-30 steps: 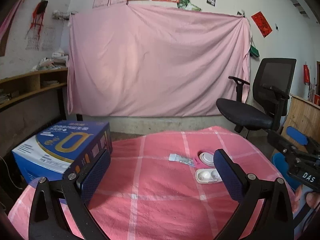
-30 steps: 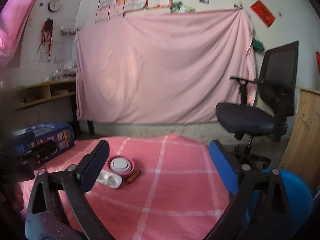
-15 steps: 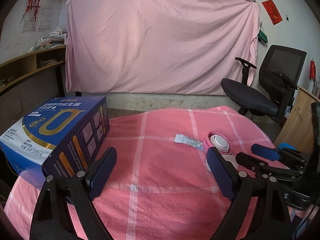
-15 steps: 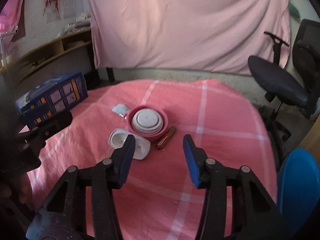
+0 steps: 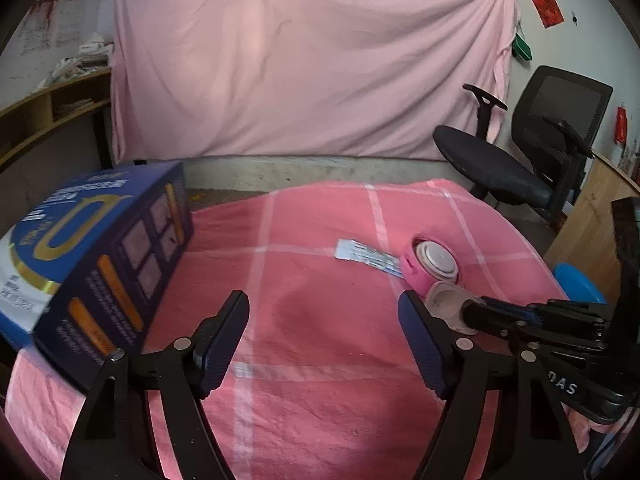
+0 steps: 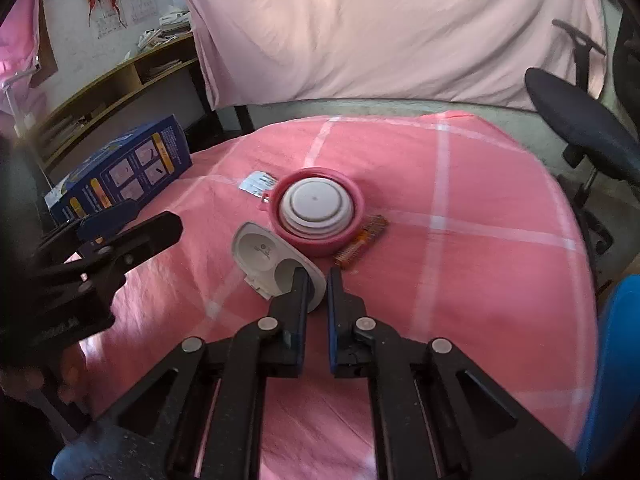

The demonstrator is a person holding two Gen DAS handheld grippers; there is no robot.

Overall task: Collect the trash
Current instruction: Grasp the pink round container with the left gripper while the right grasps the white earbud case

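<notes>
The right tongs (image 6: 318, 280) are seen pinched nearly closed on the near edge of a white plastic tray (image 6: 272, 258), which lies on the pink checked tabletop (image 6: 460, 280); whether the edge is really clamped can't quite be told, but the fingers sit on either side of its rim. Just beyond the tray, touching it or nearly so, a pink cup (image 6: 318, 210) with a white collapsed middle is parked, and a small orange wrapper (image 6: 362, 240) is tucked against its right side. A flat blue-and-white packet (image 5: 368, 258) is laid just left of the cup. The left tongs (image 5: 324, 340) are held wide open over bare cloth, nothing between them, well left of the trash pile. A big blue box (image 5: 96, 264) is set at the left edge of the tabletop. An office chair (image 5: 520, 160) and a pink sheet (image 5: 304, 60) are seen at the far side.
</notes>
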